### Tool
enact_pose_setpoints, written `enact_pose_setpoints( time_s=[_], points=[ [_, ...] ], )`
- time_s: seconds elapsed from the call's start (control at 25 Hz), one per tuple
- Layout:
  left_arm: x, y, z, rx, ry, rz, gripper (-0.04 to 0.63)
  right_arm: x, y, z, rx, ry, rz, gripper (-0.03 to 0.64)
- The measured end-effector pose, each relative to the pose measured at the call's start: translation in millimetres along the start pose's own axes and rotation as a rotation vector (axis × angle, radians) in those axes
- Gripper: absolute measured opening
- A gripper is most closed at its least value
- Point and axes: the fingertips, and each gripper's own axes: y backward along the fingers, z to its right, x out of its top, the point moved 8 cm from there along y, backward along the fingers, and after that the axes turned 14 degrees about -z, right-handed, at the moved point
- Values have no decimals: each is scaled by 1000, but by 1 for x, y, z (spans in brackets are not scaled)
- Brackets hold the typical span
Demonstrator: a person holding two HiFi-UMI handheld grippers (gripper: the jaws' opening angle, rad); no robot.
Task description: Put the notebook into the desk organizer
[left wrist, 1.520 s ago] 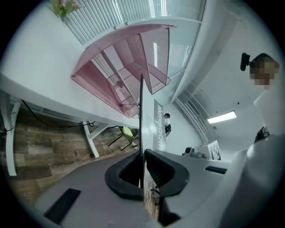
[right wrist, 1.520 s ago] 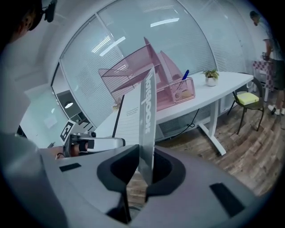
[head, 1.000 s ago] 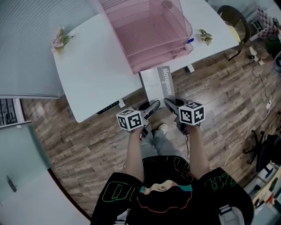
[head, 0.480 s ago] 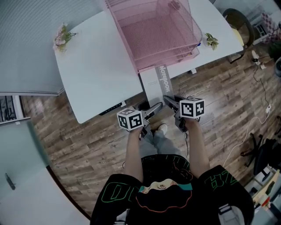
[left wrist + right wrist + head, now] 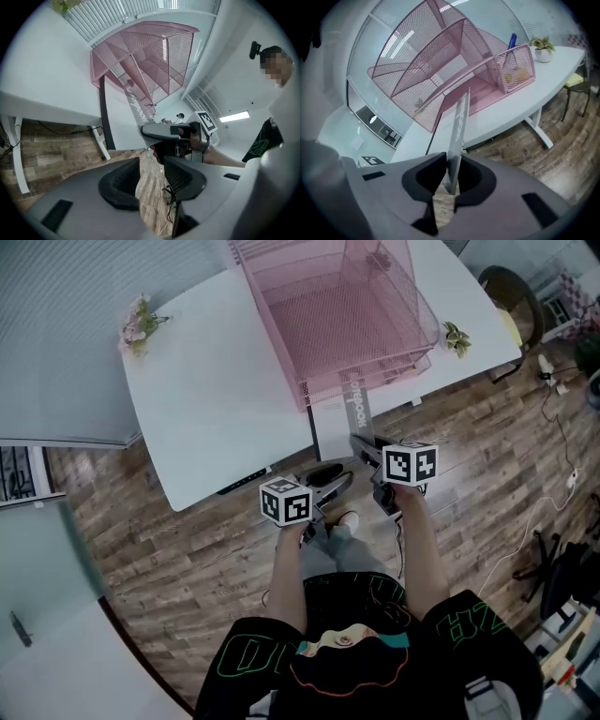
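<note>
My right hand-held gripper [image 5: 449, 174] pinches the notebook [image 5: 337, 427] edge-on to slot it into the organizer [image 5: 323, 306] at upper centre; my left hand-held gripper [image 5: 151, 177], jaws just narrowed to half apart, holds nothing.

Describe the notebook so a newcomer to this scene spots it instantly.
Find the white desk with the pink mesh organizer on it. At the organizer's front, a thin grey notebook juts out past the desk's near edge, pinched by the right tongs. Only it is flat, with lettering along its cover.

The right claw [image 5: 450, 176] pinches the grey notebook [image 5: 459, 123] edge-on, with the pink mesh desk organizer [image 5: 440, 61] beyond it.
</note>
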Motion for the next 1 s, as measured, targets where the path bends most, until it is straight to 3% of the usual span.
enact_pose_setpoints(
  time_s=[0.24, 0.48, 0.72, 0.84, 1.0],
  points=[
    [17, -9, 5, 61, -51, 2, 152, 17, -3, -9, -134, 170, -64, 92],
    [30, -4, -4, 188, -65, -8, 93, 27, -1, -10, -223, 260, -56, 224],
    [44, -3, -6, 245, -100, -8, 44, 6, 20, -3, -326, 301, 12, 229],
    [50, -5, -5, 256, -101, -27, 44, -6, 20, -7, -350, 369, -41, 222],
    [58, -3, -5, 248, -80, -24, 40, -9, 18, -5, -450, 390, -111, 183]
  ],
)
